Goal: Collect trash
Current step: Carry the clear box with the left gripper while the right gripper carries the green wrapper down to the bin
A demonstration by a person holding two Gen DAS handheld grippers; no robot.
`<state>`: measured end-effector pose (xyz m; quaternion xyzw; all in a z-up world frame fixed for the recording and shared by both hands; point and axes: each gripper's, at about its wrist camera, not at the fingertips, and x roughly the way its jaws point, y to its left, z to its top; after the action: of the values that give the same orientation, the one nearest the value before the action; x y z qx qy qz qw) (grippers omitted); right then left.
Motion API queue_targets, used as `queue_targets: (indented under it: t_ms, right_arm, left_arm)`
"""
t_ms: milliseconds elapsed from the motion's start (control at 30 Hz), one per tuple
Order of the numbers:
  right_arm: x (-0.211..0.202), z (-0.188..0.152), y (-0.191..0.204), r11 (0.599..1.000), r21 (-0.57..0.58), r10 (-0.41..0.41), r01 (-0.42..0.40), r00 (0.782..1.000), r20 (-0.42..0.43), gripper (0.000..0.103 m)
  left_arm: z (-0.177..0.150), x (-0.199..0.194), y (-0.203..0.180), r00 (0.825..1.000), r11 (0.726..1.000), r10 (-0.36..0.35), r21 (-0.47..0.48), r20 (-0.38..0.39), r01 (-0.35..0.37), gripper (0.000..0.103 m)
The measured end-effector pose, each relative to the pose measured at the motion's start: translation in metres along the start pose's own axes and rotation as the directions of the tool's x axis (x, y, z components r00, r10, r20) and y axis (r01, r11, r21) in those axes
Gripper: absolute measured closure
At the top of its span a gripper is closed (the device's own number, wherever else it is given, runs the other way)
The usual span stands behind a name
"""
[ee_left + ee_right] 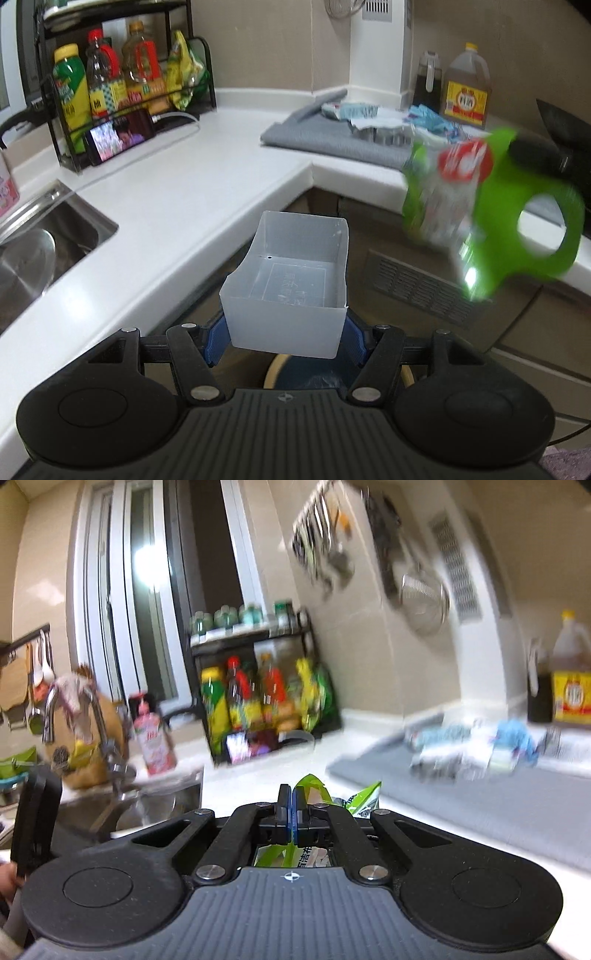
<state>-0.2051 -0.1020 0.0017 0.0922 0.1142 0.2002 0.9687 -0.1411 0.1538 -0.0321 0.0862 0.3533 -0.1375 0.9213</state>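
because the crinkled green-and-white plastic snack wrapper (314, 794) is pinched only by an edge in the right gripper (291, 814), it could slip free mid-swing and miss the translucent white rectangular plastic bin (291, 280). the left gripper (286, 338) is clamped on that bin's near wall, off the white countertop (177, 192); the wrapper hangs right of it, apart.

Home kitchen: sink (55, 236), condiment rack (122, 92).
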Motion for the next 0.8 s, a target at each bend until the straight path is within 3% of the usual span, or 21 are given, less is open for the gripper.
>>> queue_targets:
  t_ms: [167,367,800]
  right_arm:
    - [0.018,-0.041,0.007,0.999,0.042,0.004,0.002,0.991,-0.134,0.102]
    - [0.040,-0.076,0.010,0.998,0.052,-0.016,0.031,0.964,-0.265,0.102]
    - [0.061,-0.104,-0.003,0.995,0.064,-0.042,0.070,0.928,-0.371,0.102]
  left_arm:
    - [-0.013,0.015,-0.004,0.998,0.999,-0.023,0.022,-0.058,0.024,0.035]
    - [-0.026,0.038,-0.005,0.991,1.000,-0.010,0.016,-0.135,0.012,0.035]
    - [-0.038,0.076,-0.002,0.970,1.000,-0.027,-0.021,-0.241,0.023,0.035]
